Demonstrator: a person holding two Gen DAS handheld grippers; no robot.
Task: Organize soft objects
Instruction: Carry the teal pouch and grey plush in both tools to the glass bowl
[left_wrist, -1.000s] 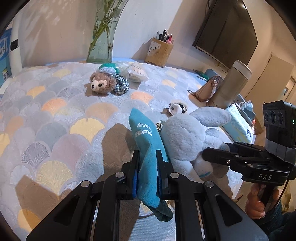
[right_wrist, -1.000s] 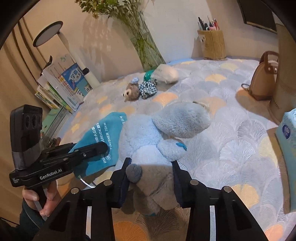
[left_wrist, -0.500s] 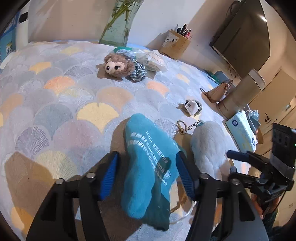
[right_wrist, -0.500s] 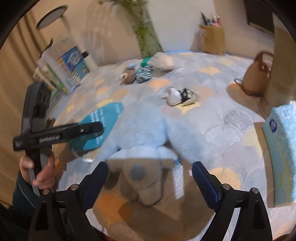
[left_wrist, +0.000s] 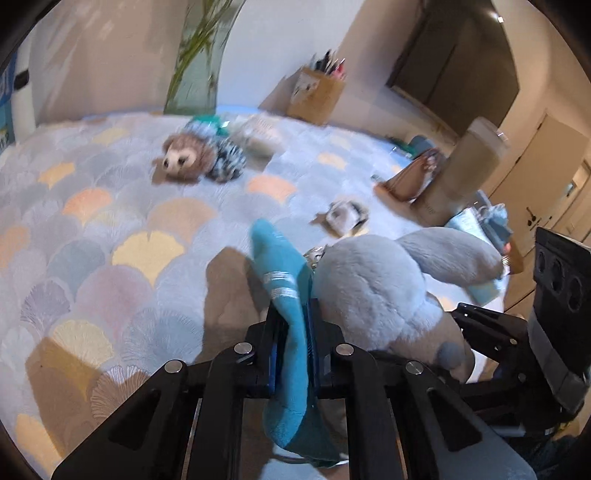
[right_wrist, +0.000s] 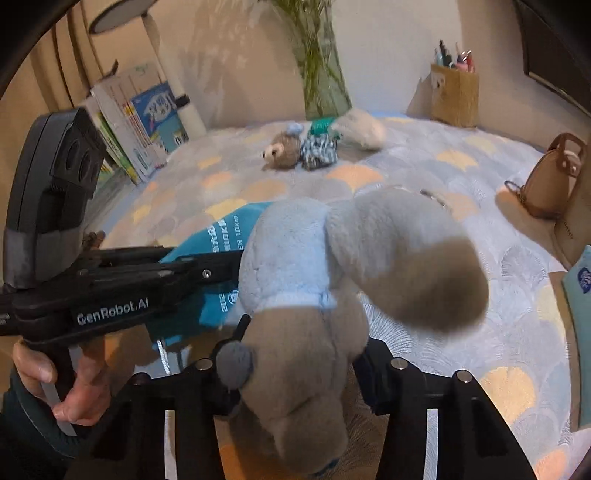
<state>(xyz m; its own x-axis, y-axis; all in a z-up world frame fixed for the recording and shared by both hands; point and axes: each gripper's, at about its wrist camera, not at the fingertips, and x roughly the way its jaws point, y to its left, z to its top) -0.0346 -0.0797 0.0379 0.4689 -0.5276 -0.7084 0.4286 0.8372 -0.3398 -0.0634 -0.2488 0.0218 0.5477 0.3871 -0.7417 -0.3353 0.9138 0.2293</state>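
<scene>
Task approx. halfway: left claw (left_wrist: 291, 354) clamped on teal cloth (left_wrist: 280, 273); right claw (right_wrist: 299, 354) closing on plush bunny (right_wrist: 314, 258). Both lifted at 6 o'clock; brown plush (left_wrist: 188, 158) waits on bedspread (left_wrist: 110, 229), 11 o'clock.

The tabletop (left_wrist: 122, 206) has a big bare patch in the middle and on the left side. At the far end, a small brown toy (left_wrist: 188, 158), a glass vase (left_wrist: 195, 74) and a pen box (left_wrist: 317, 96) stand in the way. On the right, a brown bag (right_wrist: 550, 181) and a tall can (left_wrist: 469, 170) block the edge.
</scene>
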